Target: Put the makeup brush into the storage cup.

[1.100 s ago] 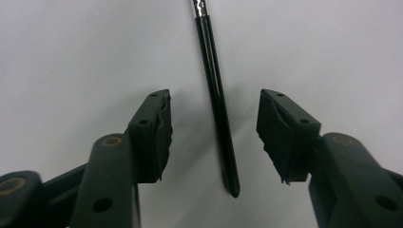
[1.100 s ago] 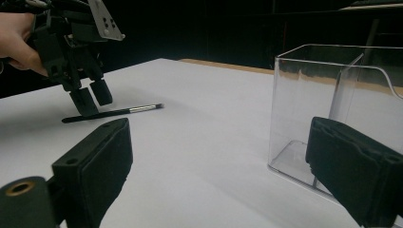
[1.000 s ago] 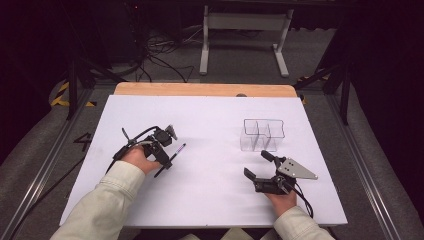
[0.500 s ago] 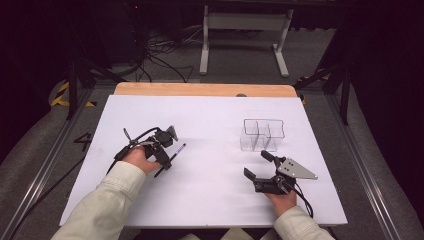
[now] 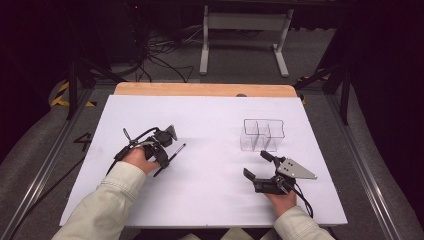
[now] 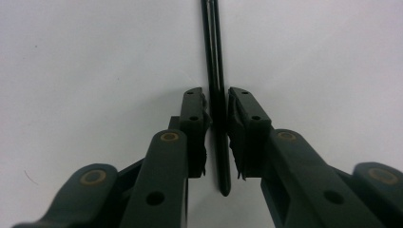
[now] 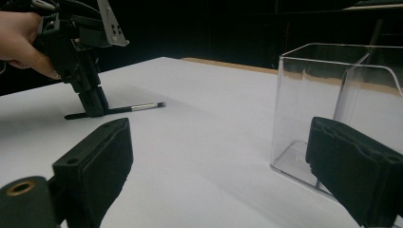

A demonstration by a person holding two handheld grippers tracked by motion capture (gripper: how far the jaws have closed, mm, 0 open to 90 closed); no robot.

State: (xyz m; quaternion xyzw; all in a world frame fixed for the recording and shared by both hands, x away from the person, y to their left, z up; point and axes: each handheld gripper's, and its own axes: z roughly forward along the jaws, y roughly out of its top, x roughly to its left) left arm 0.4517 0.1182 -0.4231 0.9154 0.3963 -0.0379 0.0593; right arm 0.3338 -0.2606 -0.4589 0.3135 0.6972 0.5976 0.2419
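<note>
White sheeting covers the table [image 5: 210, 195], with a strip of bare wood showing at its far edge and dark floor, cables and a metal stand beyond. On the right half of the sheet stands a clear plastic box [image 5: 262, 135] split by inner walls into compartments; nothing can be seen inside any of them, and in the right gripper view its near compartment [image 7: 332, 114] shows only its own clear floor and walls. On the left half lies a thin black pen [image 5: 171, 158], flat on the sheet and slanting away to the right. The left gripper [image 5: 161, 159], held in the person's left hand [image 5: 136, 159], points down over the near part of the pen. In the left gripper view its jaws stand either side of the pen [image 6: 216, 95], almost together, the pads [image 6: 199, 128] just beside the shaft or touching it; whether they pinch it cannot be told. The right gripper [image 5: 259, 165], held in the right hand [image 5: 280, 199], rests low near the box's front with its jaws spread wide and holding nothing.
</note>
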